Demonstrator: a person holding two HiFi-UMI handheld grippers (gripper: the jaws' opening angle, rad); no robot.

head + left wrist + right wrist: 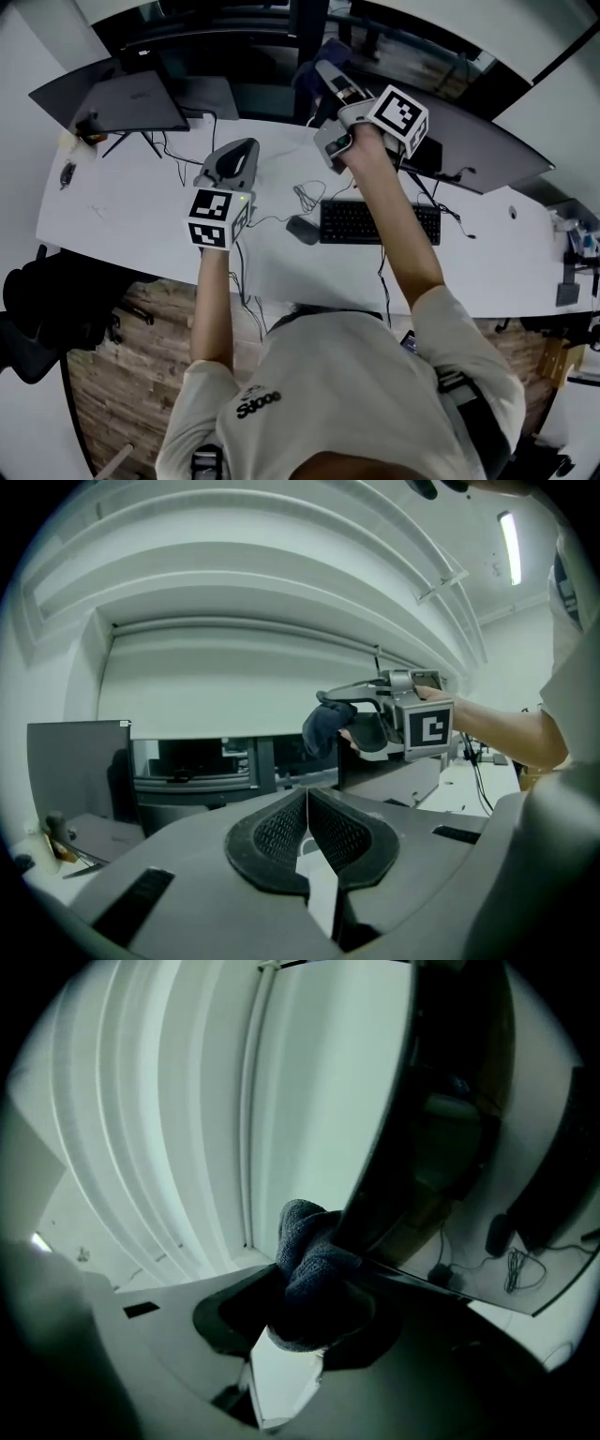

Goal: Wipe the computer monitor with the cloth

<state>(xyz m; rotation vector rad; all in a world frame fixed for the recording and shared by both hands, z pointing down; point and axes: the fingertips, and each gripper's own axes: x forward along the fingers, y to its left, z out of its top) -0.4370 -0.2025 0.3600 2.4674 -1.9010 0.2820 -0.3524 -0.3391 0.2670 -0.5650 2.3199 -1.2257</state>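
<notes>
- Cloth?
- Cloth (309, 1251) pinched in my right gripper (302, 1309), against the monitor (441, 1119) end.
- Wipe direction?
- Head view: screen's long axis runs toward 4 o'clock, I judge. Left gripper (307, 832) pressed together, empty, at 8 o'clock, farther off.

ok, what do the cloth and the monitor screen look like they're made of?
The cloth is dark blue-grey and matte, likely a knit or microfibre textile, since a fuzzy looped weave shows. The monitor has a dark, smooth, glossy face with faint reflections on it. Glass or plastic can't be told.
</notes>
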